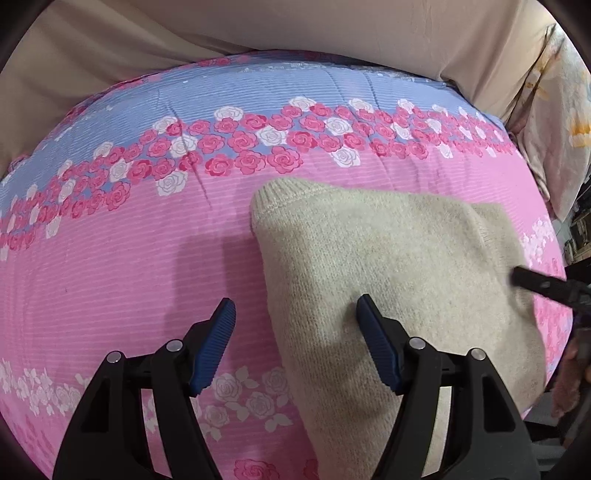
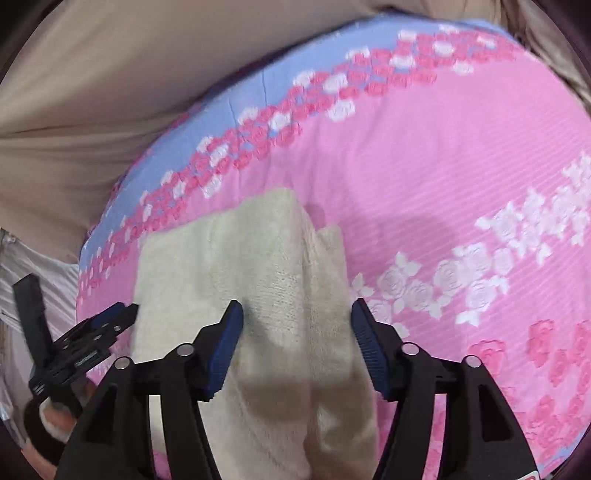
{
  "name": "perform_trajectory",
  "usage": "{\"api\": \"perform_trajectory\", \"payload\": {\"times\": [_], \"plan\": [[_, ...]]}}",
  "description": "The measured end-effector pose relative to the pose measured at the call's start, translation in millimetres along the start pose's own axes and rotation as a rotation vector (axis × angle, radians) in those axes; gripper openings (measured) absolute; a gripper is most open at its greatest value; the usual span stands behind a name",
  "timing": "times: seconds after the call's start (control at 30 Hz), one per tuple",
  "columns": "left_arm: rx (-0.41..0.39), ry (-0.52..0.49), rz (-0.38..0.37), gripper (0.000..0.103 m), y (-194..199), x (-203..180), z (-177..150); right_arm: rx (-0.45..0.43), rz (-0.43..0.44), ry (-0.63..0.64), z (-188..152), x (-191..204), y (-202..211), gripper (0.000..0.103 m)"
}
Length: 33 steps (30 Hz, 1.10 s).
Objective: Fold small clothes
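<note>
Cream knit garment (image 1: pixel 388 280) lies flat on pink flowered quilt (image 1: pixel 110 266). Your left gripper (image 1: pixel 295 310) gapes empty over its left edge, one finger above knit. Your right gripper (image 2: pixel 295 314) hangs apart, empty, over garment's right edge.

The folded garment (image 1: pixel 388 280) lies flat on the quilt (image 1: pixel 147 266), which covers the bed. Behind the quilt runs a plain sheet (image 1: pixel 258 26), with a pillow (image 1: pixel 561 122) at its right end. My left gripper (image 1: pixel 295 306) hangs over the garment's left edge; my right gripper (image 2: pixel 295 310) hangs over its right portion.
</note>
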State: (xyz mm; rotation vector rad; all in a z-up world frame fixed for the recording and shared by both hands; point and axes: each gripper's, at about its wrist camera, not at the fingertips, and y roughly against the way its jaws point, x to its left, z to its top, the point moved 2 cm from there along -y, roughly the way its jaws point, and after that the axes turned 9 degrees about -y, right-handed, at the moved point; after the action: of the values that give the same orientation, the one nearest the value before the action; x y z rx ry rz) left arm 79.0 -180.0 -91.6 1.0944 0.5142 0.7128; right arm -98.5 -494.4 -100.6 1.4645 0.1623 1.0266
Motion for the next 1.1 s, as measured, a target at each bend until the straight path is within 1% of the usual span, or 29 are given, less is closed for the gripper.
{"api": "perform_trajectory", "payload": {"times": [0.03, 0.07, 0.13, 0.17, 0.2, 0.23, 0.27, 0.3, 0.33, 0.4, 0.43, 0.47, 0.5, 0.53, 0.57, 0.6, 0.63, 0.67, 0.7, 0.73, 0.8, 0.87, 0.9, 0.93, 0.97, 1.0, 1.03, 1.07, 1.1], "plan": [[-0.005, 0.02, -0.015, 0.066, 4.3, 1.5, -2.7, 0.016, 0.001, 0.017, -2.0, 8.2, -4.8, 0.031], [-0.007, 0.035, -0.025, 0.066, 7.4, 2.6, -4.9, 0.017, 0.02, 0.026, -2.1, 14.9, -0.3, 0.029], [-0.019, 0.088, -0.057, 0.066, 20.4, 8.5, -12.5, -0.037, 0.088, 0.048, -4.9, 25.6, 29.8, 0.021], [-0.028, 0.113, -0.074, 0.066, 26.9, 11.2, -16.6, -0.074, 0.091, 0.067, -4.6, 27.7, 44.5, 0.018], [-0.037, 0.138, -0.094, 0.068, 33.0, 13.9, -22.2, -0.094, 0.072, 0.073, -5.0, 24.2, 56.0, 0.013], [-0.038, 0.15, -0.101, 0.069, 34.6, 15.0, -26.4, -0.098, 0.04, 0.066, -3.9, 16.3, 52.9, 0.01], [-0.032, 0.159, -0.097, 0.069, 33.5, 15.6, -30.6, -0.078, -0.034, 0.064, -2.5, 0.8, 37.8, 0.01], [-0.015, 0.171, -0.103, 0.069, 28.2, 15.2, -35.9, -0.039, -0.073, 0.067, -2.4, -11.3, 21.6, 0.014], [0.001, 0.186, -0.119, 0.069, 22.6, 14.3, -39.9, 0.002, -0.068, 0.035, -3.3, -24.2, 8.6, 0.019], [0.045, 0.244, -0.156, 0.069, 12.6, 12.5, -47.0, -0.03, 0.016, -0.051, -2.7, -31.2, 22.8, 0.021], [0.043, 0.262, -0.175, 0.069, 13.3, 12.0, -48.5, -0.058, 0.053, -0.064, -2.8, -29.7, 35.3, 0.036], [0.031, 0.281, -0.195, 0.069, 15.5, 12.0, -50.1, -0.086, 0.076, -0.067, -3.9, -27.2, 47.4, 0.048], [0.021, 0.298, -0.212, 0.07, 17.4, 11.8, -51.6, -0.104, 0.103, -0.065, -6.7, -24.3, 57.0, 0.066], [0.02, 0.31, -0.223, 0.07, 17.7, 11.0, -53.4, -0.097, 0.126, -0.057, -8.6, -21.2, 59.9, 0.071], [0.024, 0.318, -0.23, 0.07, 16.6, 10.0, -54.8, -0.068, 0.155, -0.044, -11.0, -17.5, 56.6, 0.071], [0.029, 0.32, -0.231, 0.07, 15.0, 8.9, -57.1, -0.043, 0.162, -0.04, -12.9, -14.8, 50.5, 0.071], [0.032, 0.32, -0.23, 0.07, 14.3, 7.8, -58.6, -0.019, 0.156, -0.034, -14.5, -12.8, 40.9, 0.066], [0.033, 0.32, -0.229, 0.07, 14.0, 6.1, -59.6, 0.028, 0.147, -0.003, -16.8, -7.6, 24.9, 0.053], [0.031, 0.32, -0.231, 0.07, 14.5, 4.8, -60.0, 0.055, 0.117, 0.023, -18.5, -3.0, 15.5, 0.01], [0.03, 0.322, -0.231, 0.07, 15.8, 4.0, -59.9, 0.047, 0.102, 0.036, -19.7, 3.1, 16.2, 0.011], [0.018, 0.33, -0.244, 0.07, 21.5, 4.1, -59.6, -0.044, 0.148, 0.072, -18.6, 16.8, 42.4, 0.009], [-0.007, 0.326, -0.251, 0.072, 29.0, 3.7, -58.7, -0.085, 0.127, 0.08, -15.6, 13.7, 54.9, 0.009], [-0.019, 0.322, -0.25, 0.077, 30.2, 2.6, -59.2, -0.076, 0.079, 0.096, -14.8, 6.7, 47.1, 0.01], [-0.023, 0.321, -0.249, 0.078, 28.3, 1.6, -60.2, -0.052, 0.016, 0.123, -14.9, 0.4, 31.6, 0.014], [-0.02, 0.323, -0.246, 0.078, 24.7, 0.8, -61.7, -0.008, -0.018, 0.14, -17.1, -5.5, 15.9, 0.02], [-0.007, 0.332, -0.248, 0.078, 18.4, -0.2, -63.8, 0.005, -0.003, 0.129, -19.4, -9.6, 10.4, 0.025], [0.005, 0.345, -0.252, 0.078, 14.1, -0.4, -65.4, -0.016, 0.014, 0.115, -19.3, -10.1, 17.2, 0.031], [0.007, 0.362, -0.254, 0.078, 12.0, 0.3, -67.1, -0.032, 0.017, 0.105, -18.1, -10.5, 24.1, 0.041], [-0.004, 0.386, -0.261, 0.079, 12.0, 2.5, -69.2, -0.069, -0.003, 0.09, -17.6, -12.5, 33.0, 0.069]]}}
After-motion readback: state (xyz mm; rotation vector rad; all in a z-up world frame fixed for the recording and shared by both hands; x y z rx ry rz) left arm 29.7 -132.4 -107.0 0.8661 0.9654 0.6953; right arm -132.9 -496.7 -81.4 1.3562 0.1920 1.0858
